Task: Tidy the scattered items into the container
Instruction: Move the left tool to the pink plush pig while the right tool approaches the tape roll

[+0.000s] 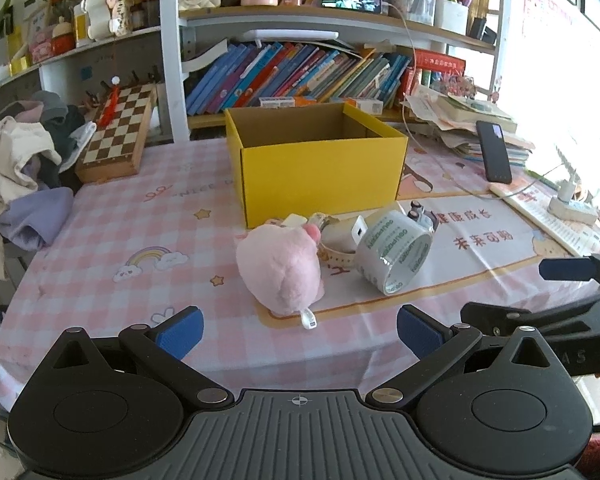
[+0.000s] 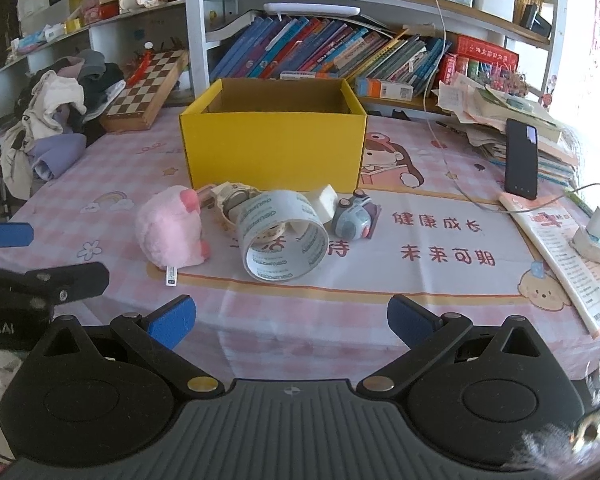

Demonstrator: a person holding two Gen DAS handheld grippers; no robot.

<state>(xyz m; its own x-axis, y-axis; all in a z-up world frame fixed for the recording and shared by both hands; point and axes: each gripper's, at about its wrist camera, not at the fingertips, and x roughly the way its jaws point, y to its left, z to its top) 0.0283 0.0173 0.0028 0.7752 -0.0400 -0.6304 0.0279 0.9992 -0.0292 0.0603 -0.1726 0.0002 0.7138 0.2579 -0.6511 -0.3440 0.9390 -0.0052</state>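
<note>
- Sitting open-topped on the pink checked tablecloth [image 2: 420, 300], the yellow box [image 2: 274, 152] is your landmark; its floor is hidden behind its front wall in both views.
- Just in front of the box lies the scatter: a pink plush toy [image 2: 170, 226] to the left, a roll of clear tape [image 2: 286, 236] tipped on its side in the middle, a small grey toy camera [image 2: 354, 218] to the right.
- Behind the tape, close to the box's front wall, a cream watch-like strap [image 2: 232, 200] and a white charger plug [image 1: 354, 234] overlap; the tape covers part of each, so they are hard to make out.
- Your left gripper [image 1: 300, 330] hovers nearer you than the plush, blue pads spread wide, gripping nothing.
- Your right gripper [image 2: 288, 320] is equally wide apart and empty, nearer you than the tape.
- Right of the box, a black phone [image 2: 522, 160] stands propped against a stack of books.
</note>
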